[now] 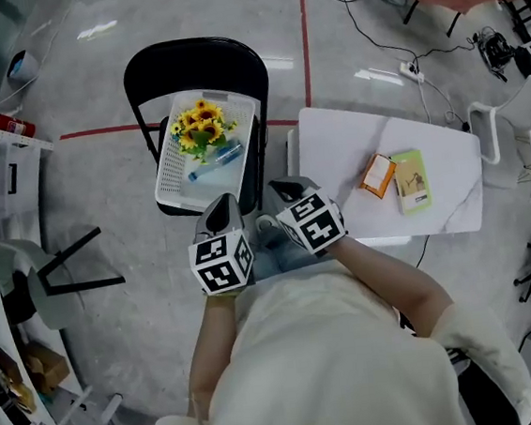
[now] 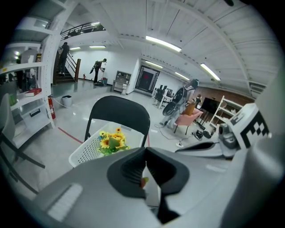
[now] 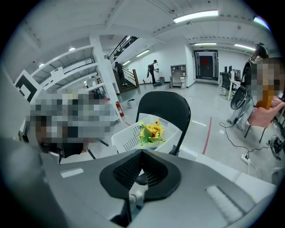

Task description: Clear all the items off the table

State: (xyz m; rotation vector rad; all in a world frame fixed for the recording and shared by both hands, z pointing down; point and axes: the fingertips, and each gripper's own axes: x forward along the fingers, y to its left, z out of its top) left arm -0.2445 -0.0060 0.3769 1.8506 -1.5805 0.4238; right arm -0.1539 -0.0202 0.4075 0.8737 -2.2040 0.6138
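Head view shows the orange packet [image 1: 377,175] and the green box [image 1: 411,180] side by side on the white counter [image 1: 454,211], and off the counter's left edge a basket [image 1: 170,184] on a chair [image 1: 193,59] holding sunflowers [image 1: 200,127]. The left gripper [image 1: 225,208] and right gripper [image 1: 283,189] hang at the counter's near left corner, jaws pressed together on nothing, so this looks like a pause between loads; next, one gripper must swing over the counter and open around the packet. Neither gripper view shows those two items, only basket and chair.

Bright ceiling strip lights [image 2: 162,43], glare on the floor [image 1: 95,30]; gripper views fisheye-warped, dark corners, mosaic patches.
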